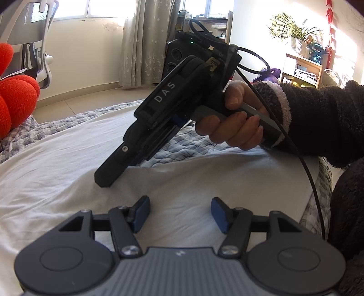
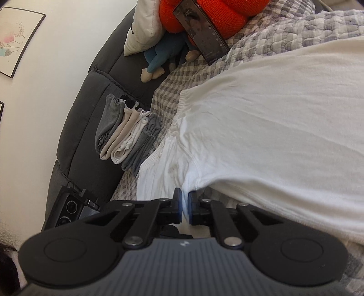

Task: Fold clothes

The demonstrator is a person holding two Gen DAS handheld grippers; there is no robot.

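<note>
Left tool [image 1: 179,215] hangs just above the white garment [image 1: 68,159], its blue pads [image 1: 141,214] spread wide with nothing between them. Across from it in the left wrist view, the right tool [image 1: 107,179] slants down onto the same cloth, gripped by the person's right hand [image 1: 234,120] in a dark fleece sleeve [image 1: 318,118]; from this side its tip meets the fabric, though the pinch itself cannot be made out. The garment lies spread over a grey quilted bed cover [image 1: 68,123], with a red knitted cushion [image 1: 16,100] at the left edge and a white office chair [image 1: 41,45] behind. Seen from the right wrist view, the right tool [image 2: 186,205] is clenched on a bunched edge of the white garment [image 2: 273,127], a sliver of cloth showing between the near-closed blue pads [image 2: 179,205]. The garment stretches away to the upper right over the checked bed cover [image 2: 168,91]. Beside it, a row of folded socks [image 2: 127,134] rests against a dark grey headboard [image 2: 91,95], with a blue soft toy [image 2: 159,57] and the red cushion [image 2: 216,18] further up.
</note>
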